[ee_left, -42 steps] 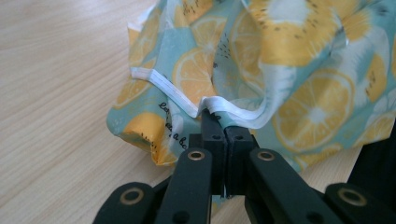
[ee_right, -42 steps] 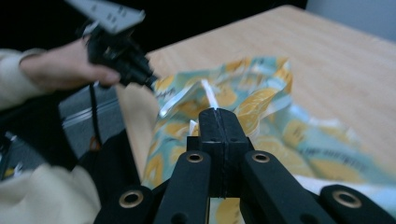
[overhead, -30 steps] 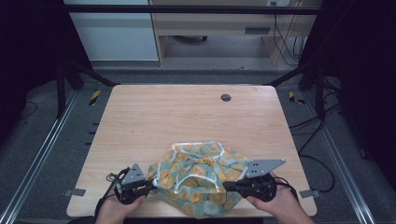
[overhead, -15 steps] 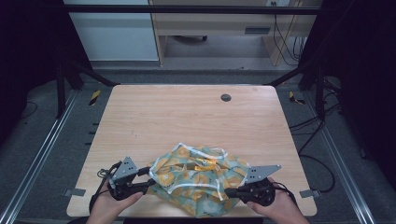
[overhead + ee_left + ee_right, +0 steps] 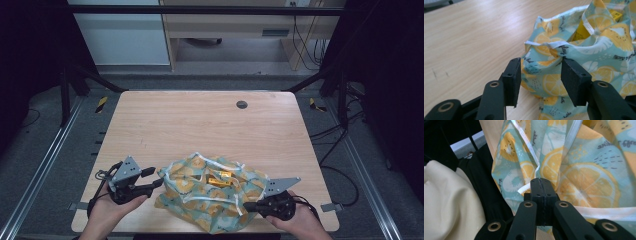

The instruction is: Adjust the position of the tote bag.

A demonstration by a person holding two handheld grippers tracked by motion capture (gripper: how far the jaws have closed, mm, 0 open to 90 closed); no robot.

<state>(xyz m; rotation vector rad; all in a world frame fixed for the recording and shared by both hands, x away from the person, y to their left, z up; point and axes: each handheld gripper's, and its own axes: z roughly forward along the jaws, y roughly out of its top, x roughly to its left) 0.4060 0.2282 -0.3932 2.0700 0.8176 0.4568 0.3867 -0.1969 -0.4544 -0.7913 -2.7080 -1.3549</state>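
A lemon-print cloth bag [image 5: 212, 192] is seen crumpled at the near edge of the wooden surface [image 5: 200, 125], between the two hands. A white tape trim [image 5: 544, 44] is run along its hems, and something yellow [image 5: 220, 179], perhaps a small box, is glimpsed through its open mouth; what it is cannot be told from these views.

The fabric is judged thin, light and limp: no shape is held by it, folds collapse where they are let go, and the weight inside is likely to shift when the bag is lifted. A firm hold is best taken on the taped hem, where the layers are doubled and slipping is less likely; a pinch on a single loose layer would probably only drag the cloth.

The right tongs [image 5: 541, 185] are pressed together on a fold of the bag beside the trim, at the bag's right corner. The left tongs [image 5: 540, 75] stand apart, having just been opening; a bulge of the cloth lies between the pads without being pressed, at the bag's left edge.

A round grommet [image 5: 242, 104] is set into the far side of the surface, well apart from the bag.
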